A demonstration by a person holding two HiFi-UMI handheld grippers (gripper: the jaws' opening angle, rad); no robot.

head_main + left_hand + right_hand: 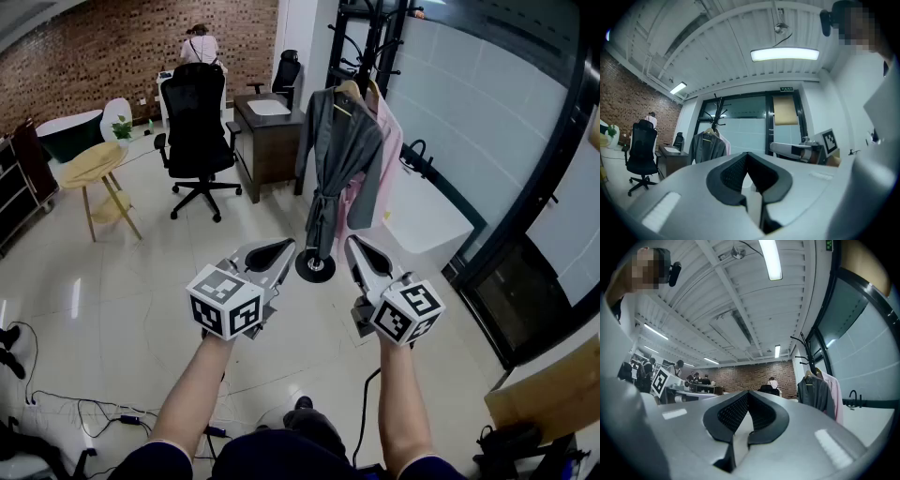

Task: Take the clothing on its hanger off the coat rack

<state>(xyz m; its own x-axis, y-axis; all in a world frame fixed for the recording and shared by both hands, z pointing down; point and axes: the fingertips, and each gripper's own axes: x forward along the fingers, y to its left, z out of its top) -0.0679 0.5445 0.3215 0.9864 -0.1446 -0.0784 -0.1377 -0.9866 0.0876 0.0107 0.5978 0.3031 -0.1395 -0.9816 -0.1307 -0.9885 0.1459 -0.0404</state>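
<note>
Brick-walled office, pale tiled floor (112, 309). At upper centre, the grey clothing (339, 150) hangs on its hanger from the coat rack (373, 37), against a pink garment (389, 159). Below it, the left hand-held gripper (286, 247) and the right hand-held gripper (354, 246) are each closed tight, gripping nothing.

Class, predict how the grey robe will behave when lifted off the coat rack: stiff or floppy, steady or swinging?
Probably floppy: the grey robe hangs in soft folds. Likely to swing, held only by its hanger. It may drag the pink garment beside it.
</note>
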